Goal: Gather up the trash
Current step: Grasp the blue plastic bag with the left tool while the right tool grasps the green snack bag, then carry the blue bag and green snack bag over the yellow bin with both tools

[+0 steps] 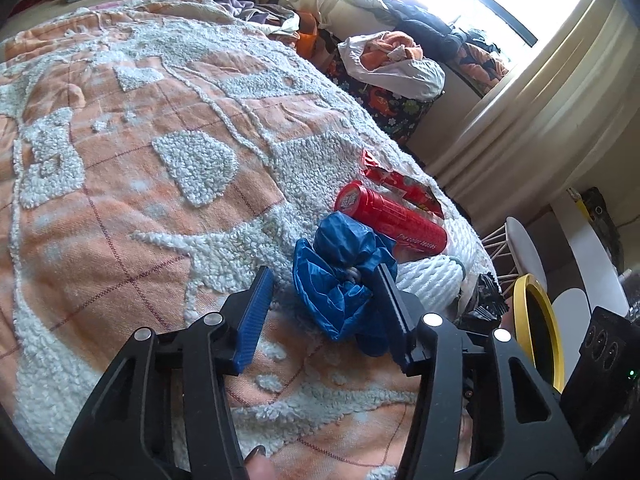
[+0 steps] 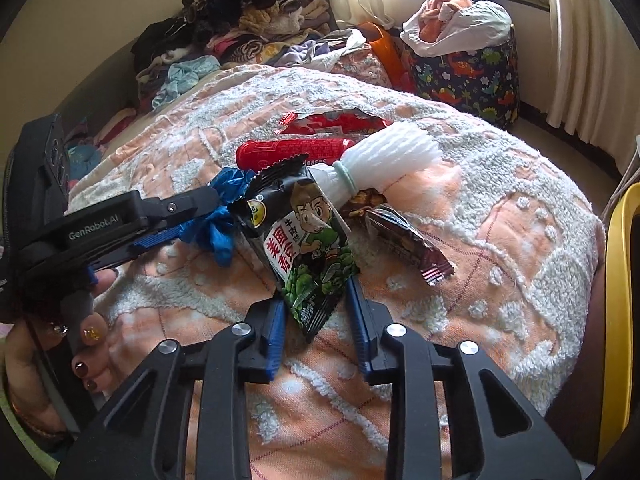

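On the orange and white blanket [image 1: 132, 208] lies a crumpled blue wad [image 1: 340, 284]. My left gripper [image 1: 325, 270] straddles it with its jaws open: the right finger touches the wad and the left pad [image 1: 252, 320] stands clear. Seen from the right wrist, my left gripper [image 2: 200, 216] reaches in from the left at the blue wad [image 2: 216, 236]. My right gripper [image 2: 315, 291] is shut on the lower end of a black and green snack bag [image 2: 304, 240]. Behind it lie a red tube [image 2: 292, 150], a torn red wrapper [image 2: 332, 122], a white foam net [image 2: 384, 152] and a dark red wrapper [image 2: 404, 240].
A yellow-rimmed bin [image 2: 618, 280] stands off the bed's right edge. A dinosaur-print basket [image 2: 464, 76] stuffed with clothes sits by the curtain [image 2: 576, 40]. Piled clothes [image 2: 240, 36] cover the far end of the bed. A hand [image 2: 60, 356] holds the left gripper.
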The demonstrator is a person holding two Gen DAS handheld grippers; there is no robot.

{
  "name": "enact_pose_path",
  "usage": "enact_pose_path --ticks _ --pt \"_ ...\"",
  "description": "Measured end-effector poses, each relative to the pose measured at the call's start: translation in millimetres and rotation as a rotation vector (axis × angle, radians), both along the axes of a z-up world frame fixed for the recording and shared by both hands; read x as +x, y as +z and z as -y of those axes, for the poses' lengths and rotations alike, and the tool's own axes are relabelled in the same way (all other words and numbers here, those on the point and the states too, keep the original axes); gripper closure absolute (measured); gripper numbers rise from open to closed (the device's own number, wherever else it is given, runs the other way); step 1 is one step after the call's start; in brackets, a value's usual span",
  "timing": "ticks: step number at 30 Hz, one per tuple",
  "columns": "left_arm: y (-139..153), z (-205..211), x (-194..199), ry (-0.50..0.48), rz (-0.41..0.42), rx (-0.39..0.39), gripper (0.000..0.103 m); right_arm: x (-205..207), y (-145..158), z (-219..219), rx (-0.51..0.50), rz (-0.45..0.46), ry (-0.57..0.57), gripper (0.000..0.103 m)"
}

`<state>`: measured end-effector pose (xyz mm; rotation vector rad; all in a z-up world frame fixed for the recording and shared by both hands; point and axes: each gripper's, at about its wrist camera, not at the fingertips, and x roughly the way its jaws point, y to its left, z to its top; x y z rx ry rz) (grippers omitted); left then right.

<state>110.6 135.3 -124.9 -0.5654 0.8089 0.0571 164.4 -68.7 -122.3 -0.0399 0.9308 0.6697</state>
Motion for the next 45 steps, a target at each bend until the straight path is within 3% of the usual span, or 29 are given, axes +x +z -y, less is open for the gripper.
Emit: enact_pose_path --ticks 3,9,11,16,27,45 --pt "-0.6 3.3 1.4 -0.011 -0.007 0.010 0.060 -5.3 2.0 5.2 0.017 0.006 0.003 0.090" --pt "-4.3 6.4 6.1 -0.036 -0.031 0.013 0.071 -13.3 7.6 18.5 0.044 0.012 -0.008 0.093" --pt "-5.9 7.2 6.6 -0.047 -0.037 -0.004 0.084 -14.5 9.9 23.3 0.055 0.012 -0.014 0.093" --pt "-3.7 10.5 5.9 -0.058 -0.034 -0.014 0.092 -18.0 15.9 31.7 0.065 0.022 -0.016 0.093" --pt "44.0 33.3 -3.8 -0.101 0.097 0.080 0.093 -25.8 26.8 43.6 0.070 0.048 -0.021 0.093" --pt "76.0 84.9 -10.8 -0.240 0.182 0.085 0.093 -29.4 57.0 80.2 0.118 0.115 -0.075 0.094"
